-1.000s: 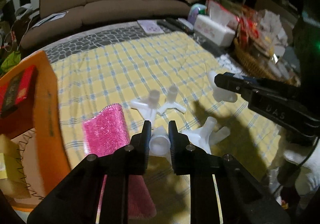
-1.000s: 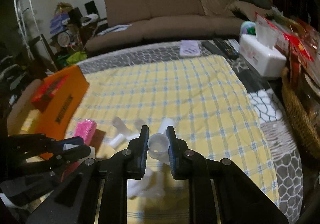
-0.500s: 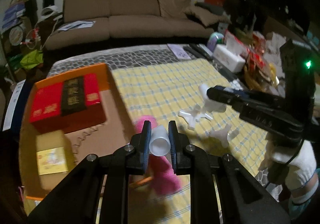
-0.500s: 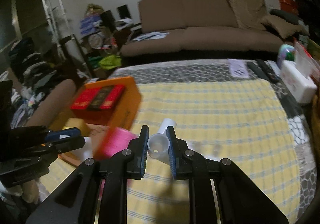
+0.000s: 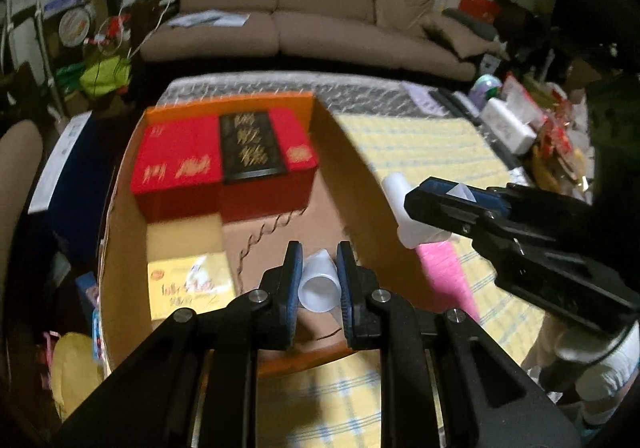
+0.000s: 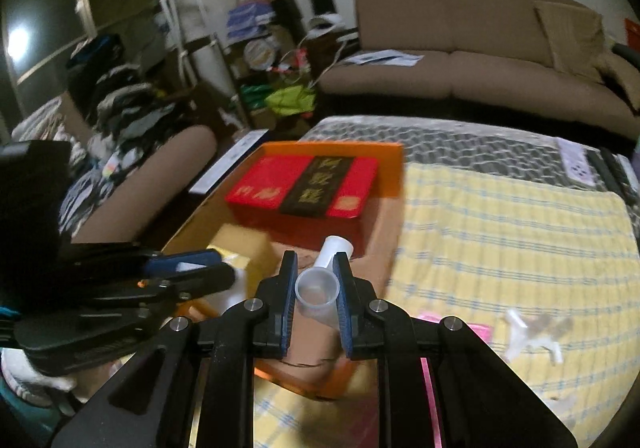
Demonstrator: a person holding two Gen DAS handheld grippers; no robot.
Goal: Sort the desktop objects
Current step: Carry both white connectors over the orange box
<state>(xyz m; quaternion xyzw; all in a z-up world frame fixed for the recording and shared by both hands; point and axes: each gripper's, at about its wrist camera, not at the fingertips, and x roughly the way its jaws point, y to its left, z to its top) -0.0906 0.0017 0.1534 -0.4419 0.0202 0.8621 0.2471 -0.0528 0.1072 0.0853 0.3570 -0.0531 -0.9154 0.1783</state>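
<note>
- The worktop (image 6: 520, 216) wears a soft yellow checked cloth; one white pronged connector (image 6: 532, 336) is left lying on it beside a fuzzy pink sponge (image 5: 444, 272), so the sorting looks partly done.
- The box (image 5: 332, 152), stiff orange card with a plain brown floor, already holds a glossy red carton (image 5: 224, 164) and a small yellow carton (image 5: 188, 288).
- The left hand-held gripper (image 5: 318, 280) is clenched on a white plastic connector piece (image 5: 318, 284), poised above the box floor.
- The right hand-held gripper (image 6: 316, 288) grasps a like tubular connector (image 6: 320, 288) over the box's near part.
</note>
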